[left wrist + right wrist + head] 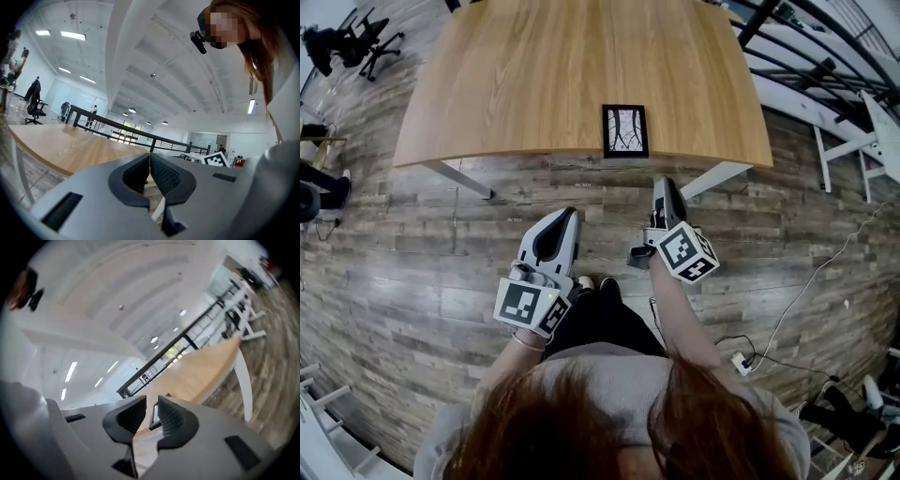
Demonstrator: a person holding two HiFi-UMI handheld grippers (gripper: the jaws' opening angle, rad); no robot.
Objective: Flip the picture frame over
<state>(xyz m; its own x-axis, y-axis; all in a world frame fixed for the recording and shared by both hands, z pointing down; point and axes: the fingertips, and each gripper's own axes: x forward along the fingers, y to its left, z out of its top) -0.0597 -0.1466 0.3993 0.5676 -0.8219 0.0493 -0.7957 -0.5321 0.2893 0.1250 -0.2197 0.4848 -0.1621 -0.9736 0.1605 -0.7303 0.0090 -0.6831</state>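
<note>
Picture frame point(624, 129) is lying flat by the wooden surface's point(534, 84) near edge, while both claws are hovering short of it: left claw point(560, 218) pressed together and empty, right claw point(667, 185) narrowly parted, gripping nothing.

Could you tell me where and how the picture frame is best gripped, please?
Probably the picture frame's near short edge, coming from the person's side: it lies flat by the table's near edge, so that border is easiest to pinch.

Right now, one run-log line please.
stage: pre-grasp | black rectangular picture frame: flat, image up, on light wooden table | left gripper: shut, empty | right gripper: open, empty
</note>
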